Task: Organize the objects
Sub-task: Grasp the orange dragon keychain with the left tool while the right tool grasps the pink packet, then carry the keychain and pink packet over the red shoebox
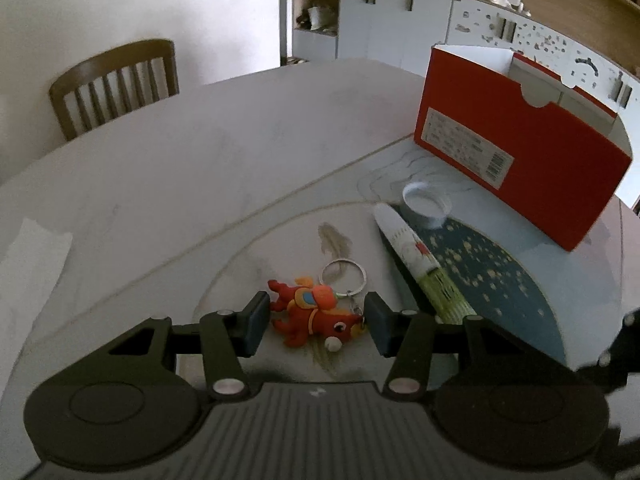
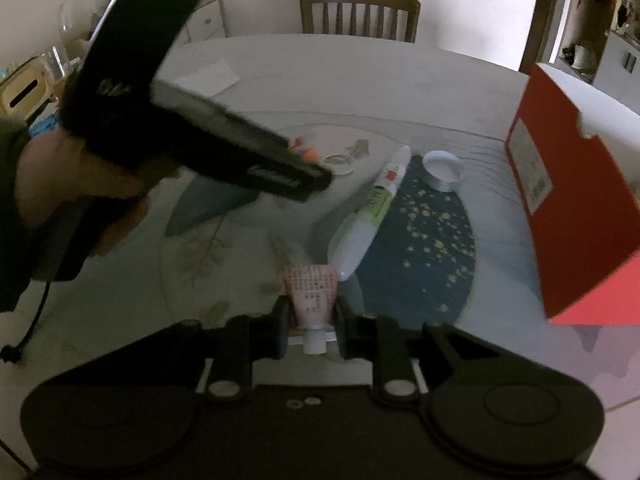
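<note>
In the left wrist view my left gripper (image 1: 316, 326) is open, its jaws on either side of a red and orange rubber dragon keychain (image 1: 314, 316) with a metal ring (image 1: 343, 274), lying on the table. A white and green tube (image 1: 420, 258) and a small white round lid (image 1: 426, 204) lie to the right. An open red box (image 1: 520, 152) stands beyond. In the right wrist view my right gripper (image 2: 312, 330) is shut on a small pink tube (image 2: 311, 296), held above the table. The left gripper's body (image 2: 224, 136) reaches over the keychain.
A wooden chair (image 1: 116, 84) stands at the table's far side. A white paper sheet (image 1: 32, 264) lies on the table at the left. A dark blue patterned area of the tablecloth (image 2: 424, 236) lies beside the red box (image 2: 576, 192). Cabinets (image 1: 400, 20) stand behind.
</note>
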`<action>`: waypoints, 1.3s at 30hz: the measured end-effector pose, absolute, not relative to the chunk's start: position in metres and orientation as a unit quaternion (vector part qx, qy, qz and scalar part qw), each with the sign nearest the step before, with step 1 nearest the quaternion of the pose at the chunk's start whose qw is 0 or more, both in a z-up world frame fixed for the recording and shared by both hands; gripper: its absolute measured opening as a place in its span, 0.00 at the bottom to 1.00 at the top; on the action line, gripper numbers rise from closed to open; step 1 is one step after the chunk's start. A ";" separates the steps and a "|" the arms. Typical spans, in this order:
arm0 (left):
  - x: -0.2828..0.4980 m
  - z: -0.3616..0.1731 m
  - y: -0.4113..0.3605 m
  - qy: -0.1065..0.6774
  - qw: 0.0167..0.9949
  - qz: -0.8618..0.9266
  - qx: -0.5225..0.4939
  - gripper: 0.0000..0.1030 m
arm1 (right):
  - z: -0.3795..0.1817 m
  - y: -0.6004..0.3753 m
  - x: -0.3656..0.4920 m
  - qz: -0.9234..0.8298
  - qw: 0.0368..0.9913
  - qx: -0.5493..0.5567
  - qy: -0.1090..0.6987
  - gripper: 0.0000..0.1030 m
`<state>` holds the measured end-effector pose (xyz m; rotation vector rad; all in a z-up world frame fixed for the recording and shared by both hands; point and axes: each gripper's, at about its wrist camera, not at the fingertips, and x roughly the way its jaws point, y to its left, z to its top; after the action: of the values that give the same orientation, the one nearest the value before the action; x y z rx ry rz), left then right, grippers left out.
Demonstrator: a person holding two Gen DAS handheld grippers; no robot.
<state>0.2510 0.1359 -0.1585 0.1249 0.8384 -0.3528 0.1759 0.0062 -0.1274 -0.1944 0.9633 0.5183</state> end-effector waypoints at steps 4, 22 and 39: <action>0.230 -0.157 0.139 0.410 0.895 -0.165 0.050 0.49 | -0.118 -0.005 0.168 0.247 0.854 -0.085 0.451 0.20; 0.153 -0.107 0.106 0.442 0.880 -0.176 0.002 0.49 | -0.066 -0.072 0.146 0.224 0.873 -0.059 0.430 0.20; 0.152 -0.050 0.030 0.415 0.885 -0.210 -0.008 0.49 | -0.028 -0.149 0.158 0.220 0.885 -0.047 0.407 0.21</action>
<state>0.1519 0.0303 -0.0499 -0.0175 0.8626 -0.4361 0.1577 -0.1494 -0.0279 -0.0975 0.8468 0.4586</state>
